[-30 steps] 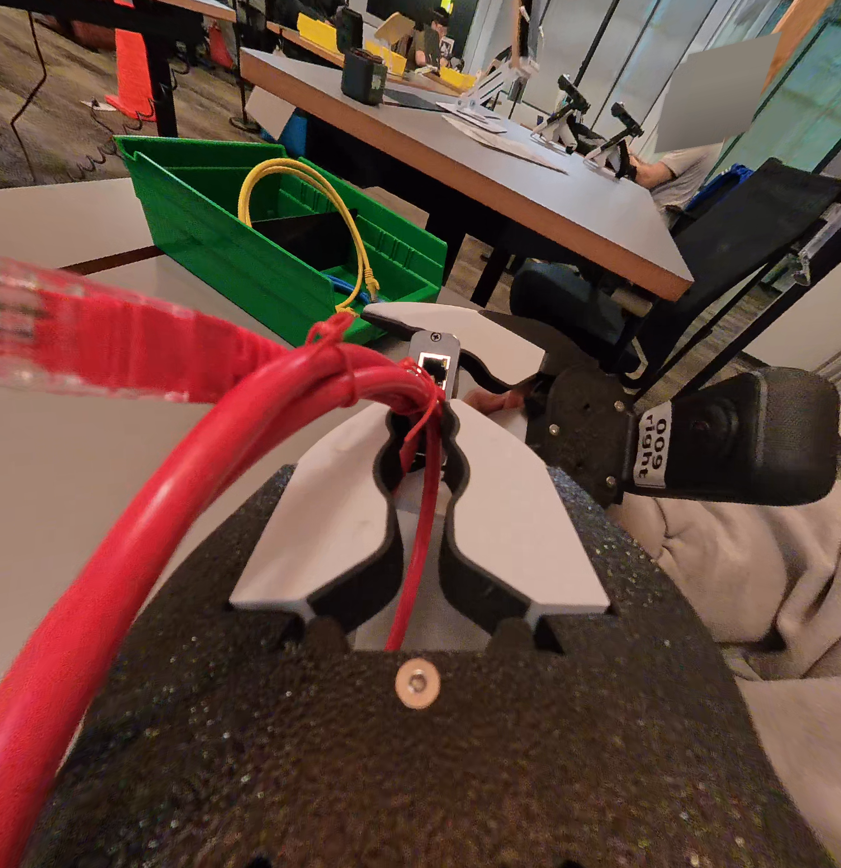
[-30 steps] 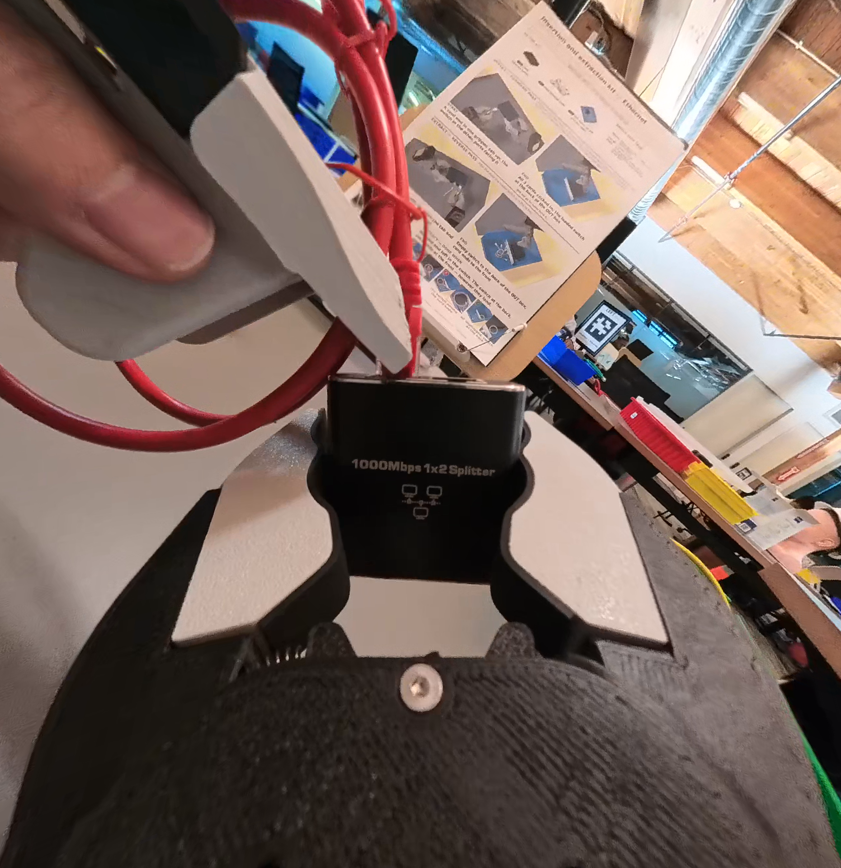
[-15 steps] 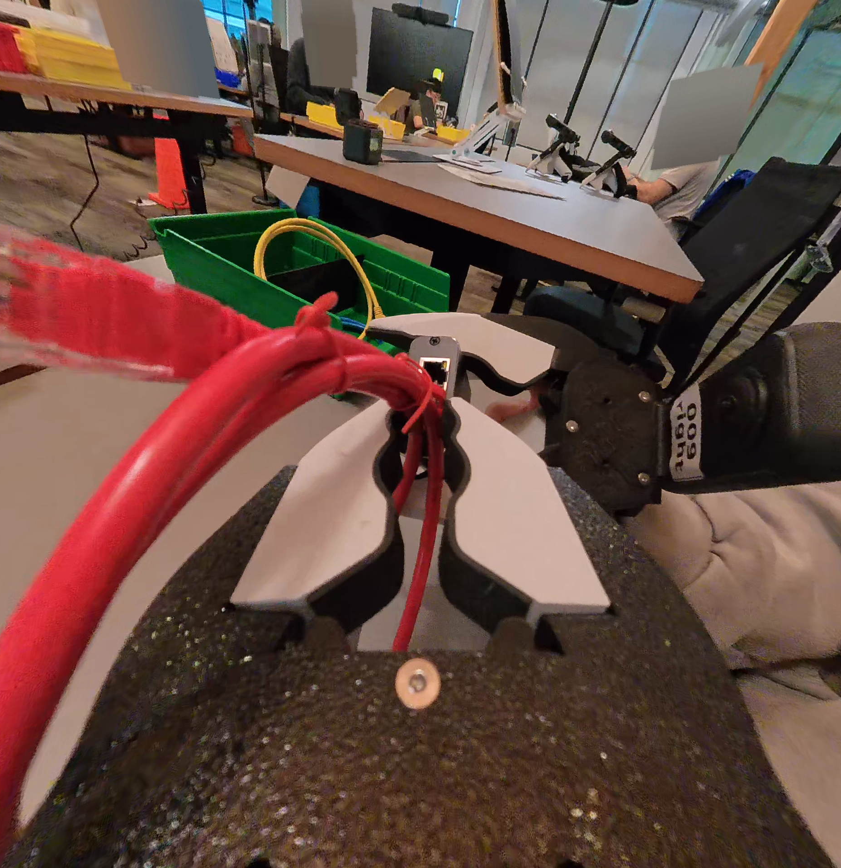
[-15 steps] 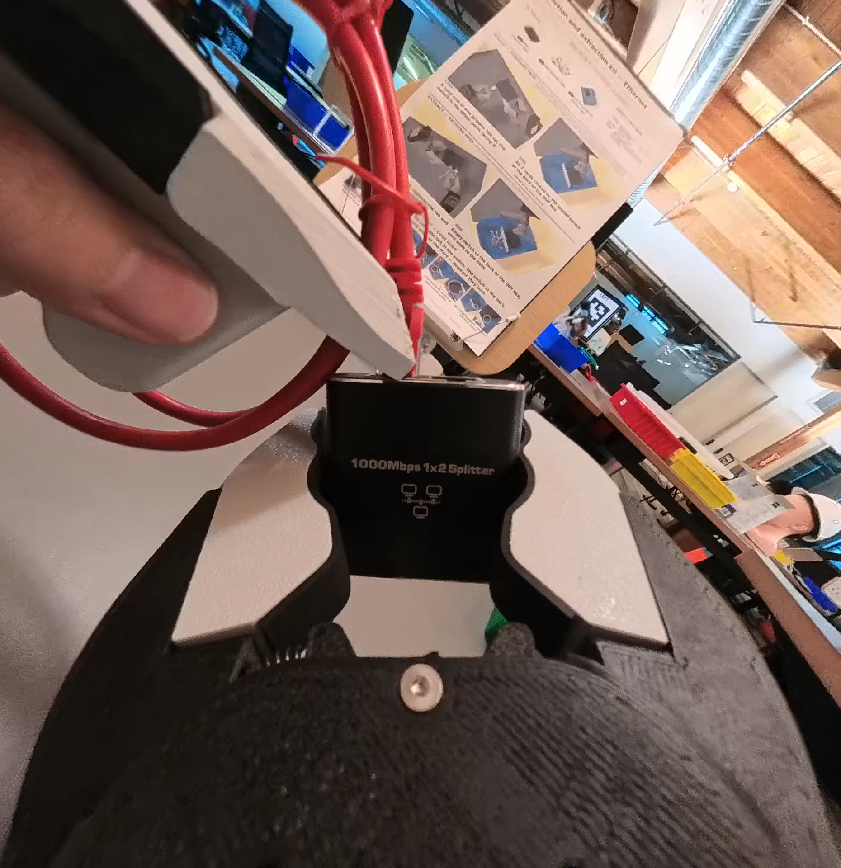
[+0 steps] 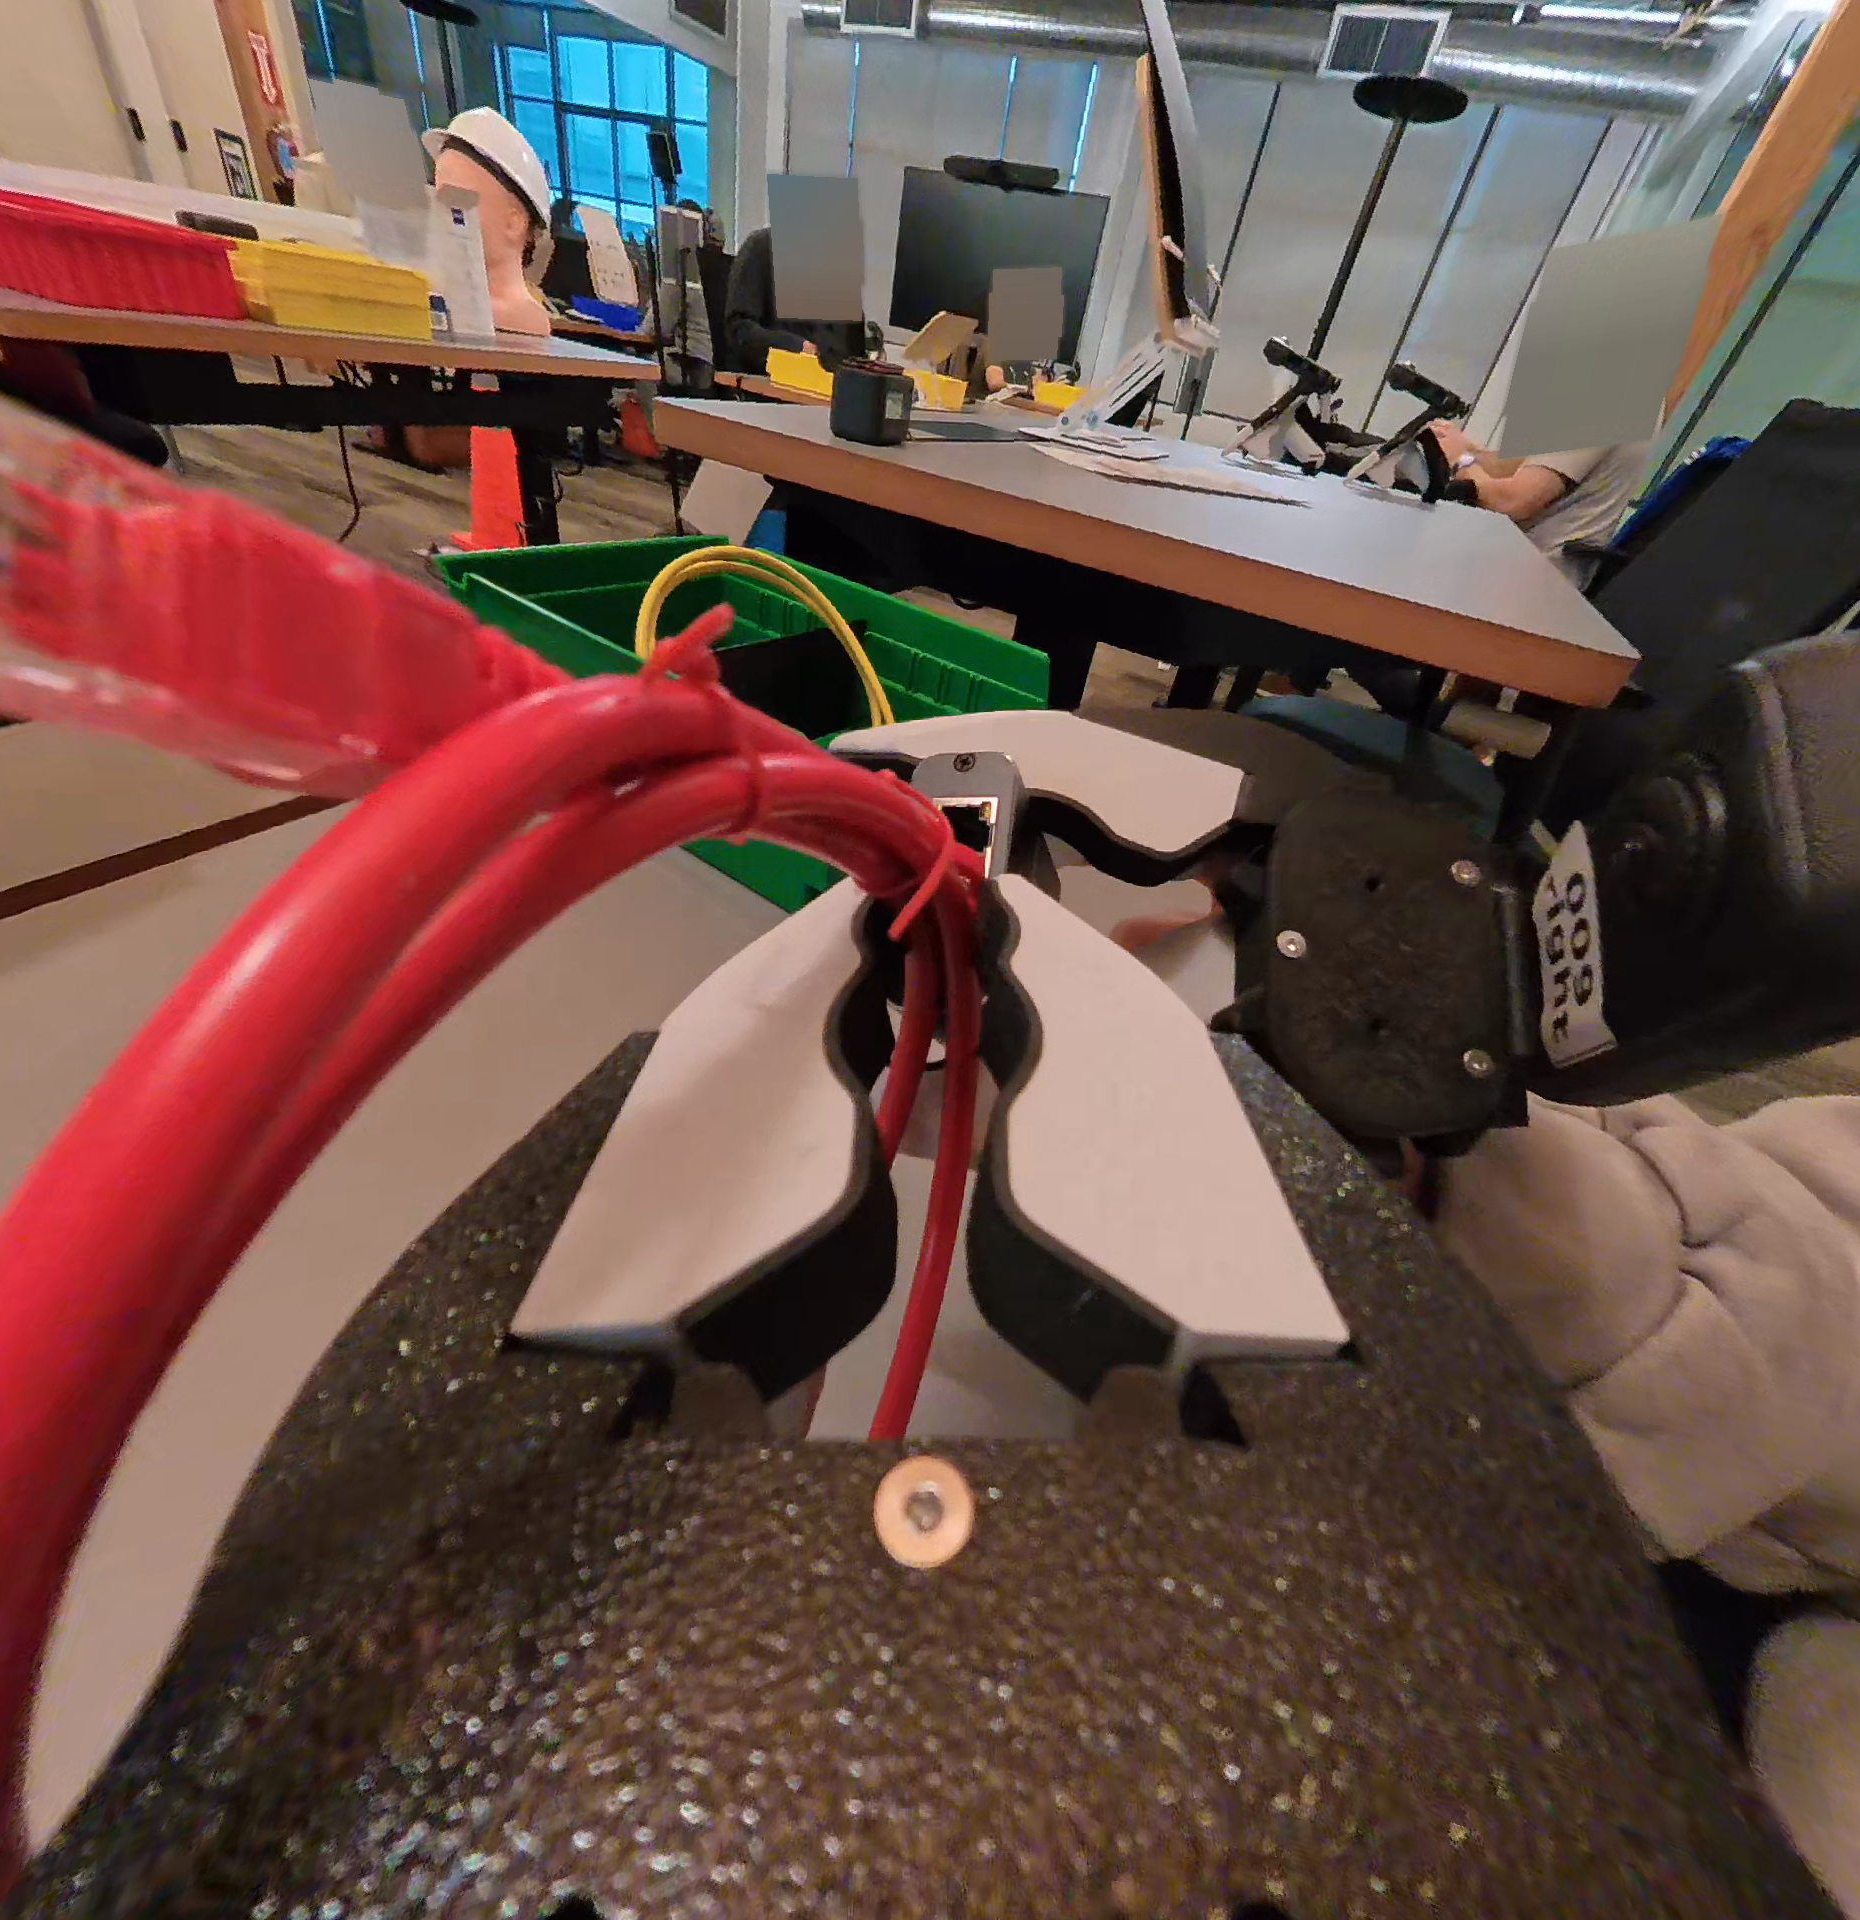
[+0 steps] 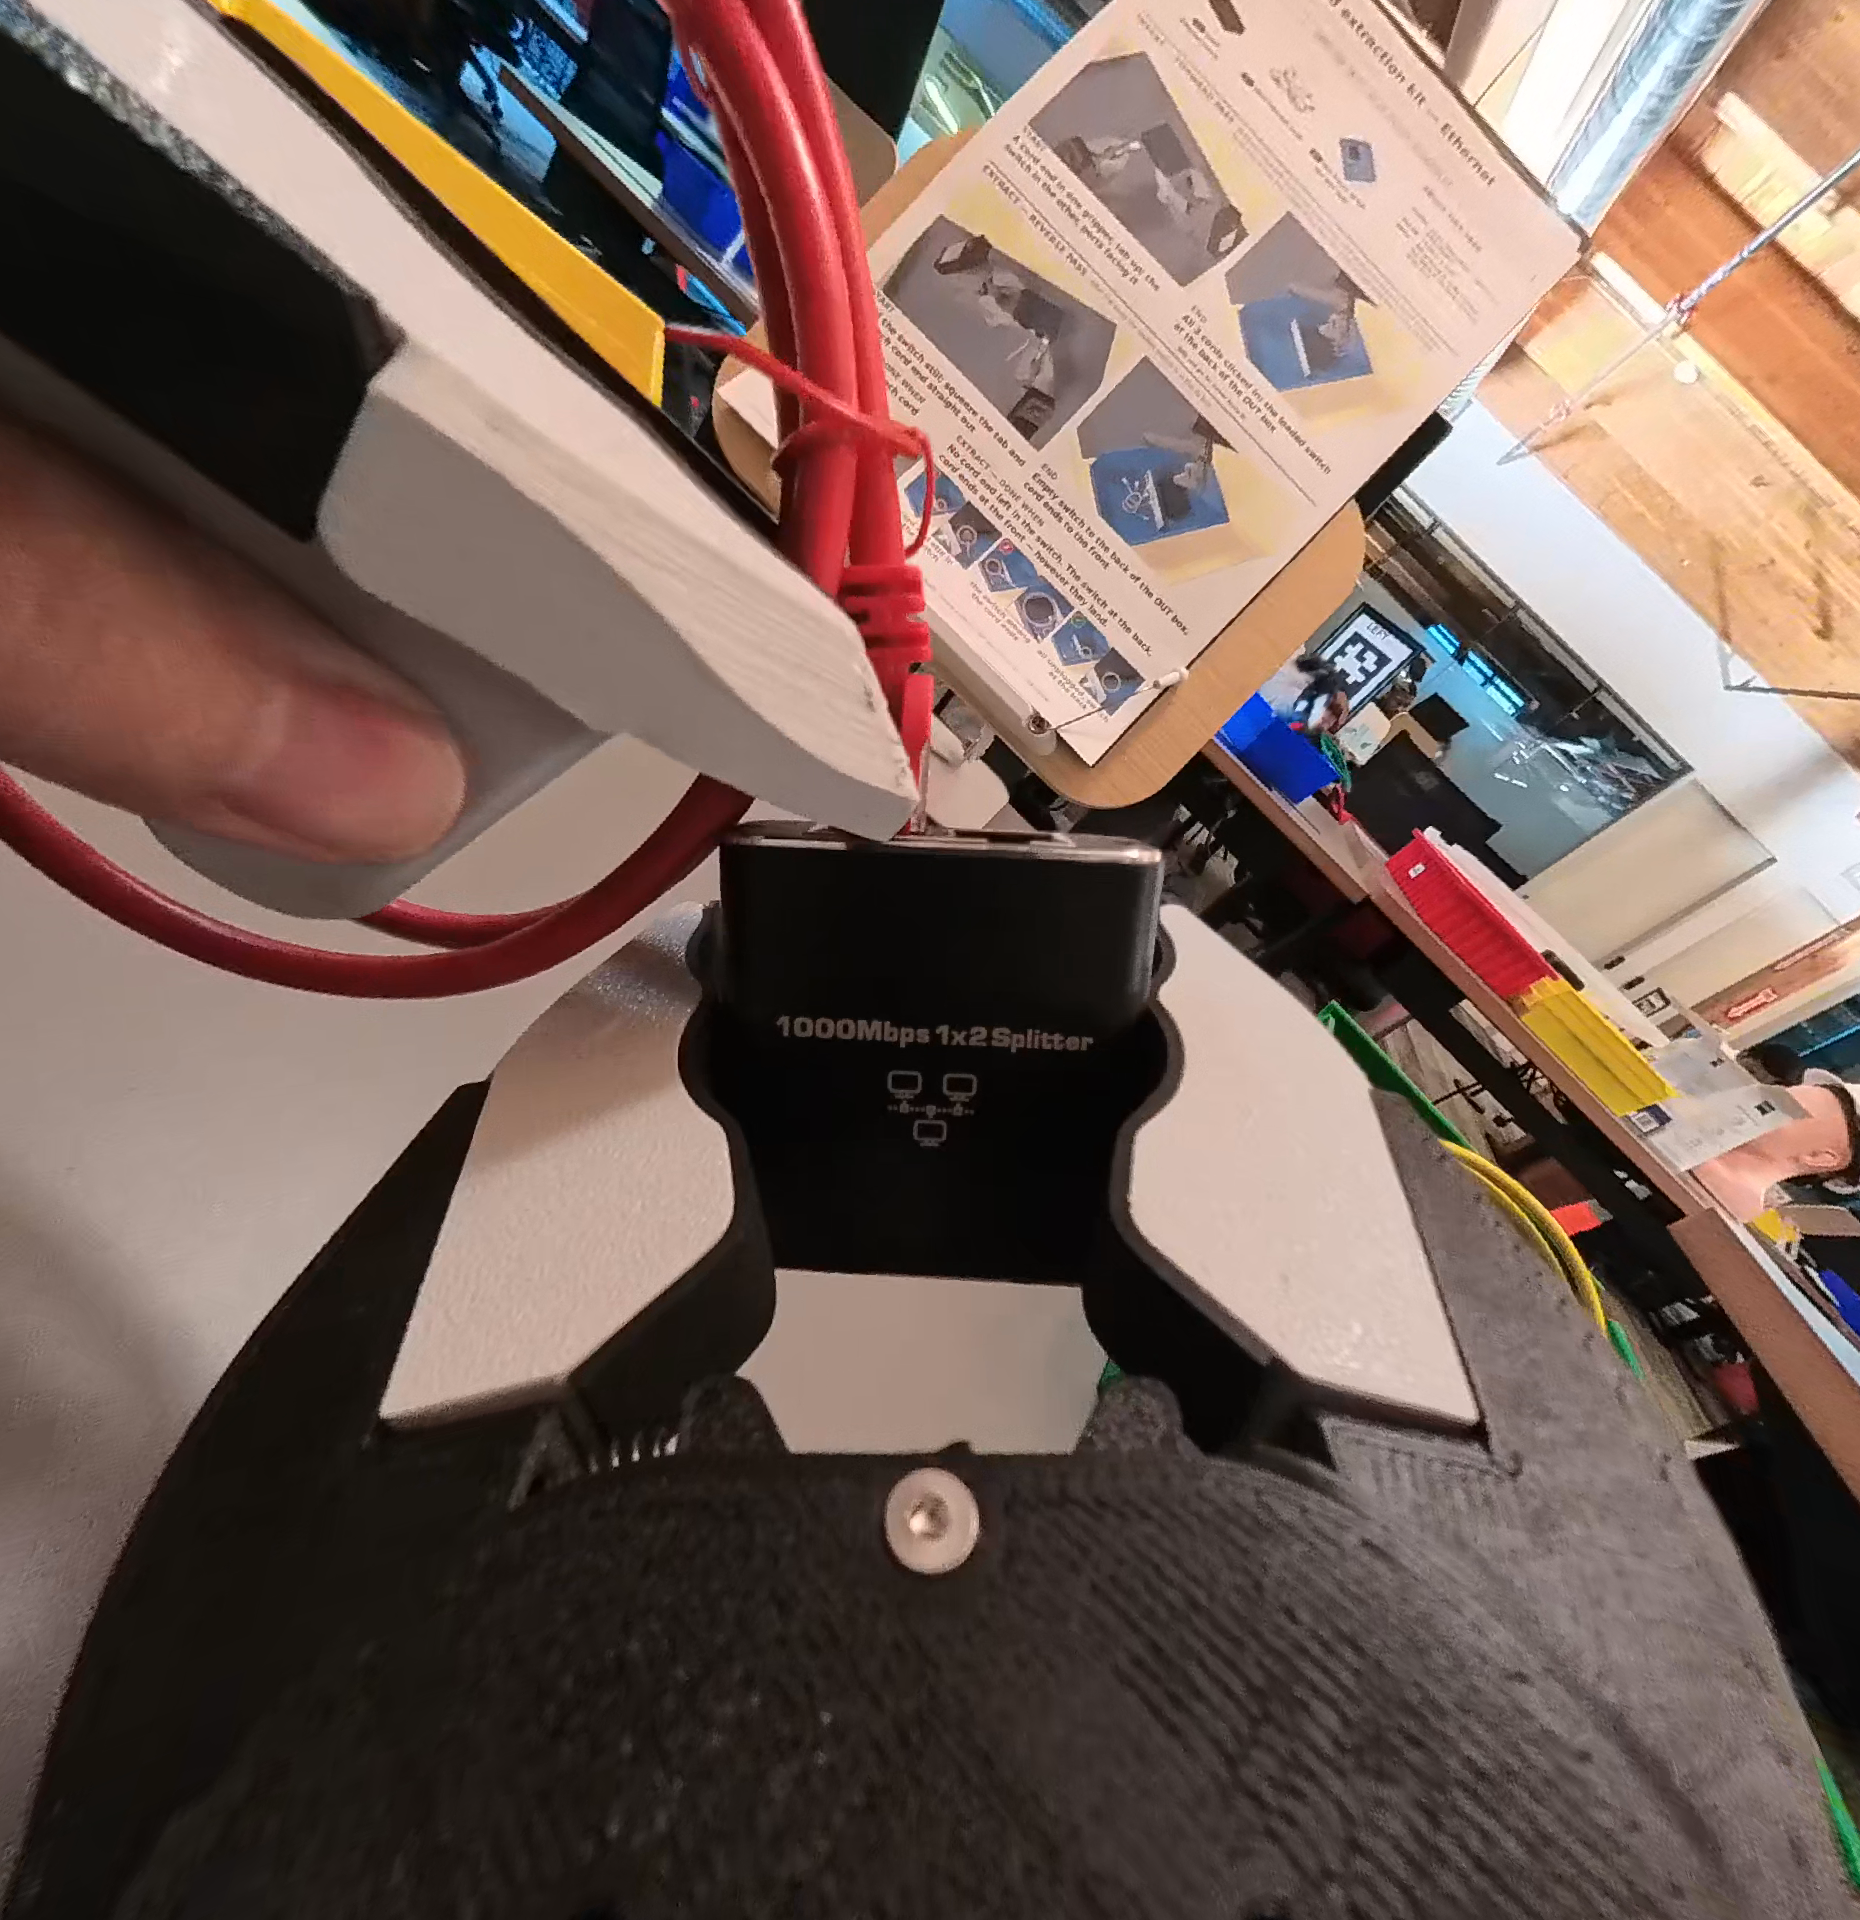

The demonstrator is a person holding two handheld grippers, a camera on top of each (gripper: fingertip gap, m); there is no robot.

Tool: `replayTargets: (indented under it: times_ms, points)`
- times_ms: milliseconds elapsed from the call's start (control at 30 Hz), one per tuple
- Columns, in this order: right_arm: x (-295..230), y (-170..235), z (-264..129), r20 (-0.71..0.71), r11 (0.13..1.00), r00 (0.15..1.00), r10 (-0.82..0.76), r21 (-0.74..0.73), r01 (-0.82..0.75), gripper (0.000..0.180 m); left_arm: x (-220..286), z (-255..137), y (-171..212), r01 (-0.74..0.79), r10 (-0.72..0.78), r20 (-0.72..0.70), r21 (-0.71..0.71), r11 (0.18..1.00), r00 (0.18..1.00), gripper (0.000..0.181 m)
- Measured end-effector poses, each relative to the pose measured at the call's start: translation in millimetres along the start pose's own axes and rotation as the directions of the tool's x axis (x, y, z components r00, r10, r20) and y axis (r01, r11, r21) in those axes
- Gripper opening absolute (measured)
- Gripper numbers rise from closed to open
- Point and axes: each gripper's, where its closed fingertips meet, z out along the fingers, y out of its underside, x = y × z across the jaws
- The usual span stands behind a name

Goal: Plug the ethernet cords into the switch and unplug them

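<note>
My right gripper [image 6: 931,935] is shut on the small black switch [image 6: 936,1049], port end pointing away. My left gripper [image 5: 931,914] is shut on the red ethernet cord [image 5: 282,987] just behind one plug. In the right wrist view that red plug [image 6: 895,634] points down at the switch's port face beside the left gripper's white finger [image 6: 614,623]; whether it is seated is hidden. In the left wrist view the switch [image 5: 967,821] shows one empty port, held by the right gripper [image 5: 1092,790]. The cord's free plug [image 5: 126,613] hangs blurred at left.
A green bin [image 5: 936,665] holding a yellow cord [image 5: 697,571] stands behind on the pale table [image 5: 126,935]. An instruction sheet on a clipboard [image 6: 1165,364] stands beyond the switch. A person's fingertip [image 6: 230,727] and grey sleeve [image 5: 1632,1299] are close by. Spacing between my two grippers at the tips: around 4 cm.
Both views have tilted upward, so more of the room shows. The left gripper with the red plug has stayed at the switch's port face, shifting slightly. Both grips are unchanged.
</note>
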Motion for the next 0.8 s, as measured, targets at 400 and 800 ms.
replayTargets:
  times_ms: [400, 800]
  points:
    - [-4, 3, 1, 0.026, 0.997, 0.997, 0.075, 0.031, -0.076, 0.076, -3, 4, 2, -0.032, 0.032, 0.053, 0.005, 0.999, 0.998, 0.012]
    - [-3, -5, -3, 0.031, 0.996, 0.997, 0.064, 0.056, -0.066, 0.077, -1, 0, -3, 0.080, -0.081, 0.002, 0.055, 0.995, 0.997, 0.012]
